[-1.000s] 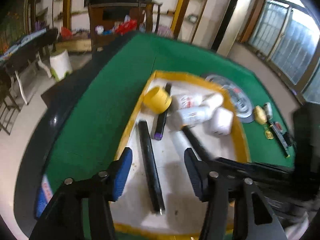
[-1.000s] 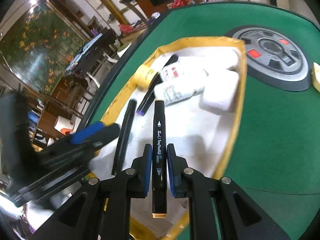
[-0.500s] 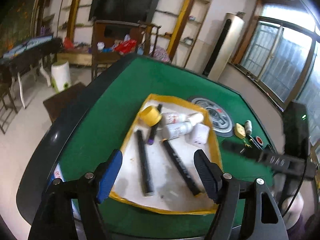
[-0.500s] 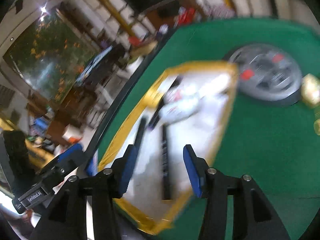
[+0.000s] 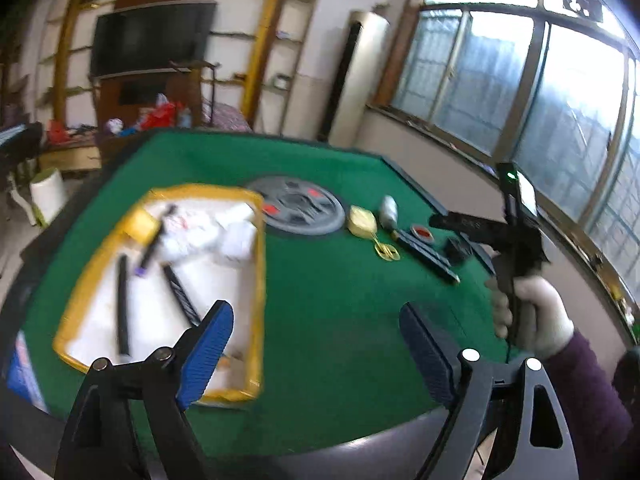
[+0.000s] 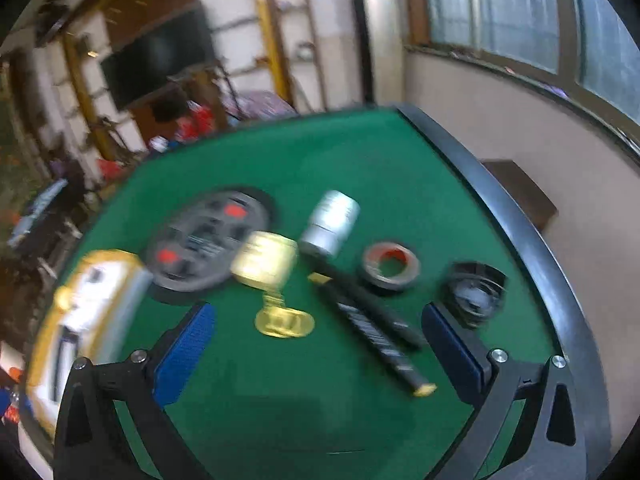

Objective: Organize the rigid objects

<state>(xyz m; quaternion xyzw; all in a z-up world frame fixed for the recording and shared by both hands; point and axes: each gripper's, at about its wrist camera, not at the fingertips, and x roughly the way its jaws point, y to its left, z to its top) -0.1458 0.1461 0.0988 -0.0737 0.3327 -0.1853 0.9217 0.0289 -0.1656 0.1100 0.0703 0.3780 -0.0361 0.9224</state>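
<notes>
A yellow-rimmed white tray (image 5: 260, 280) on the green table holds black markers (image 5: 181, 295), a yellow tape roll (image 5: 140, 223) and white bottles (image 5: 200, 236). My left gripper (image 5: 316, 344) is open and empty, above the table's near edge, right of the tray. My right gripper (image 6: 316, 348) is open and empty above loose items: two black markers (image 6: 372, 320), a gold padlock with keys (image 6: 266, 260), a silver cylinder (image 6: 332, 220), a grey-red tape ring (image 6: 390, 266) and a black round lid (image 6: 476, 292). The right gripper also shows in the left wrist view (image 5: 460, 236).
A grey round disc with red buttons (image 5: 298, 210) sits in the table's middle, also in the right wrist view (image 6: 208, 240). The table's black rim (image 6: 520, 232) runs close on the right. The tray's end shows at the left (image 6: 44, 336).
My right gripper let go of the black marker in the tray, opened, and swung right over the loose items. My left gripper pulled back and opened wider.
</notes>
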